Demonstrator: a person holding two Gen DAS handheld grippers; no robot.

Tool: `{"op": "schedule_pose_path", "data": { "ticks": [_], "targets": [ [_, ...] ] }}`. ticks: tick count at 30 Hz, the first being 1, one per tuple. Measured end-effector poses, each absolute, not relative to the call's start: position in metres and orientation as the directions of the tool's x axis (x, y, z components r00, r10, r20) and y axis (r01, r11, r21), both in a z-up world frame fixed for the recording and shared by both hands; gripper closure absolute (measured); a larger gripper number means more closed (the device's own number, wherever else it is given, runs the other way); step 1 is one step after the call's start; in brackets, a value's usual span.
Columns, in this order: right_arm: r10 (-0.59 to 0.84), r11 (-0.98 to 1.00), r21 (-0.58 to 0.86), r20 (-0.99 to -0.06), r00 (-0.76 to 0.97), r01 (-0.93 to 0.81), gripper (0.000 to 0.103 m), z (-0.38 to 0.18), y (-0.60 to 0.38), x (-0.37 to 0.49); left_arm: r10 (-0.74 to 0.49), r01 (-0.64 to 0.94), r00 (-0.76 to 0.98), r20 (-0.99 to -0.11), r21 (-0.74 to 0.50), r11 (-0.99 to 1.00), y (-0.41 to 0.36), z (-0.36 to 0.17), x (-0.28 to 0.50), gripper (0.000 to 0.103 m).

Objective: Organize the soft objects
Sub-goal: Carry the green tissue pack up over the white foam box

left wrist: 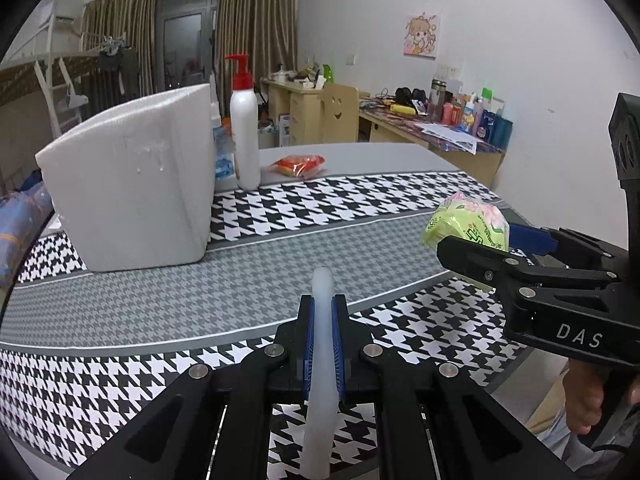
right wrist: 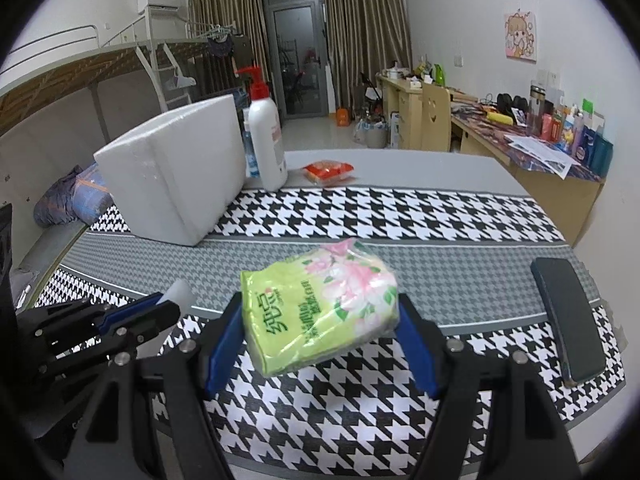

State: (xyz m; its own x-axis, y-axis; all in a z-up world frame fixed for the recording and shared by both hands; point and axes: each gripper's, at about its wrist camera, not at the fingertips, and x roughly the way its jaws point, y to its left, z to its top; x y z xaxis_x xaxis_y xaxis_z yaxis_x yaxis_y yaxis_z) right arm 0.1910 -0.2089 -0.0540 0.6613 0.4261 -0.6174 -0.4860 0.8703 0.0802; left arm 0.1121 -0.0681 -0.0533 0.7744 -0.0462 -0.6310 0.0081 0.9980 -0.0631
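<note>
A green tissue pack [right wrist: 320, 308] with pink flowers sits between the blue pads of my right gripper [right wrist: 320, 305], which is shut on it and holds it tilted just above the houndstooth tablecloth [right wrist: 440, 216]. In the left wrist view the same pack [left wrist: 466, 222] pokes out past the right gripper [left wrist: 476, 250] at the right. My left gripper [left wrist: 323, 304] is shut on a thin white strip [left wrist: 322, 344] that stands up between its pads. It hovers over the near part of the cloth. The strip's tip [right wrist: 180, 290] and the left gripper [right wrist: 140, 314] also show at lower left in the right wrist view.
A white foam box [left wrist: 128, 196] stands at the left. Behind it are a white pump bottle [left wrist: 245, 136] with a red top and a red packet [left wrist: 298, 165]. A dark flat case [right wrist: 568, 316] lies near the table's right edge. A cluttered desk [right wrist: 540, 152] runs along the right wall.
</note>
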Motion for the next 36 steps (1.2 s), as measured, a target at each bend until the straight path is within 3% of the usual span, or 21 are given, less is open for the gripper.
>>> {"op": "schedule_pose_path", "data": {
  "ticks": [36],
  "targets": [
    [0.489,0.852,0.107,-0.513,0.705,-0.513,0.028,-0.019,-0.192,0.188,-0.032,0.019,0.834,-0.550,-0.028,0.999,-0.041,-0.003,0.115,0.094]
  ]
}}
